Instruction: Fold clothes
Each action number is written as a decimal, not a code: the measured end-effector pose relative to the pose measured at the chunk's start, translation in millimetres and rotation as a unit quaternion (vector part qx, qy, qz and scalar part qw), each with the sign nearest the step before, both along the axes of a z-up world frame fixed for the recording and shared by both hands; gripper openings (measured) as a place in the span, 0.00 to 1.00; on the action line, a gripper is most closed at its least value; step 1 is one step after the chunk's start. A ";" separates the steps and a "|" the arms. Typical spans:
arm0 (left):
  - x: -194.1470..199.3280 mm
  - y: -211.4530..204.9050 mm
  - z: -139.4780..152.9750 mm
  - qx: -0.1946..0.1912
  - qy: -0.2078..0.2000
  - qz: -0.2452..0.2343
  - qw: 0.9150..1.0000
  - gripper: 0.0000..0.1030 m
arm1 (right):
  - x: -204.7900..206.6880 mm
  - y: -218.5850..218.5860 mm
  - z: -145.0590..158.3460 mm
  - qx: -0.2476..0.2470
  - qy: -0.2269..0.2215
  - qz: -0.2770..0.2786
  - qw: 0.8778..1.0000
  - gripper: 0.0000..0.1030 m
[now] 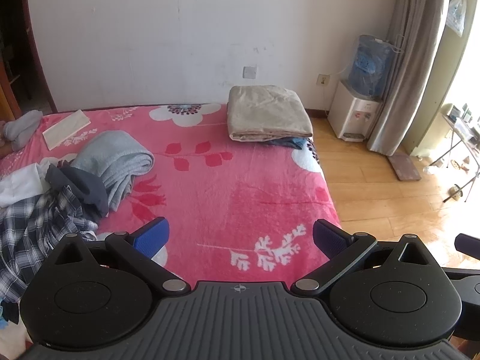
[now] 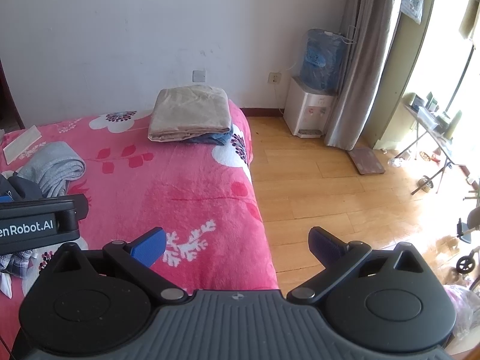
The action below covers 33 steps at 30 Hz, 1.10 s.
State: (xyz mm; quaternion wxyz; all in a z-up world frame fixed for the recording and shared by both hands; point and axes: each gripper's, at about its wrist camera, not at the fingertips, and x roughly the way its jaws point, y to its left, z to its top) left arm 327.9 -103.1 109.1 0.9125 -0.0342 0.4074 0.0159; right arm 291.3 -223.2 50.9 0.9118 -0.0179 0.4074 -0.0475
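Observation:
An unfolded heap lies at the bed's left: a plaid shirt (image 1: 33, 228), a dark grey garment (image 1: 81, 186), a white one (image 1: 18, 183) and a rolled light grey garment (image 1: 117, 162) (image 2: 54, 165). A folded beige cloth (image 1: 267, 114) (image 2: 192, 114) sits on folded blue clothes (image 1: 291, 143) (image 2: 213, 138) at the far right corner. My left gripper (image 1: 240, 237) hovers open and empty over the pink blanket (image 1: 225, 186), right of the heap. My right gripper (image 2: 237, 243) hangs open and empty over the bed's right edge; the left gripper's body (image 2: 36, 225) shows at its left.
The bed under the pink flowered blanket (image 2: 168, 180) backs onto a white wall. A flat white item (image 1: 66, 129) lies at its far left. Wooden floor (image 2: 330, 195) runs along the right, with a water dispenser (image 2: 312, 108), curtain (image 2: 360, 66) and folding table (image 2: 432, 138).

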 end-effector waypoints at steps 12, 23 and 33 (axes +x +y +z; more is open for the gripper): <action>0.9 0.1 -2.3 -0.002 0.003 -0.001 1.000 1.00 | 2.5 1.3 -1.4 -0.001 0.006 -0.004 1.000 1.00; 0.1 0.3 -4.9 -0.002 0.006 -0.001 1.000 1.00 | 2.6 0.8 -2.9 -0.001 0.009 -0.006 1.000 1.00; 0.7 0.8 -5.3 -0.004 0.006 -0.002 1.000 1.00 | 2.9 1.0 -3.0 -0.004 0.009 -0.005 1.000 1.00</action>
